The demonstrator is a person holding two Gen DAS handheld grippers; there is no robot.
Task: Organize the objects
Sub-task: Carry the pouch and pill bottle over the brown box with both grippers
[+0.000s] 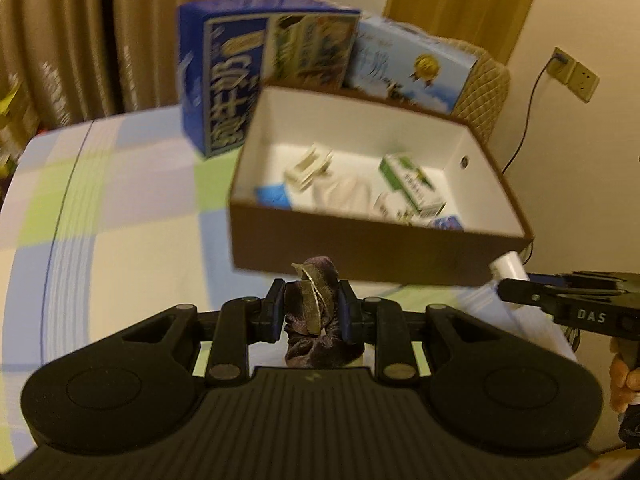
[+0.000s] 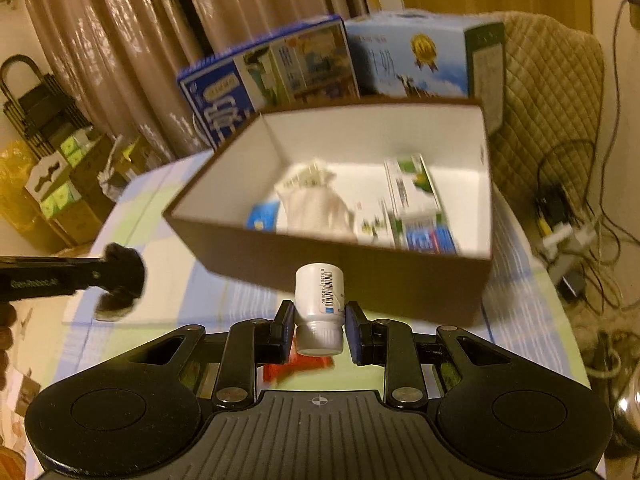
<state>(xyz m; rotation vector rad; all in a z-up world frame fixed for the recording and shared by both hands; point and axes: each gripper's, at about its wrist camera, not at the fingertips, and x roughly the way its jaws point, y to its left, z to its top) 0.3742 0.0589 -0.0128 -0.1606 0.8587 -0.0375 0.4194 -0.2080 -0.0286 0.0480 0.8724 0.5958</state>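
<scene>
Beige curtains (image 2: 132,60) behind a checked tablecloth (image 1: 120,220).

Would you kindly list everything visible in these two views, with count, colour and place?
open box: one, brown outside, white inside, on the table
items in the box: several, white, green and blue, too blurred to name
cartons: two, blue, behind the box
tablecloth: one, pastel checks, covering the table
red item: one, on the table below the right gripper
scrunchie: one, dark purple, in the left gripper
bottle: one, white, in the right gripper
left gripper: black, shut
right gripper: black, shut
</scene>
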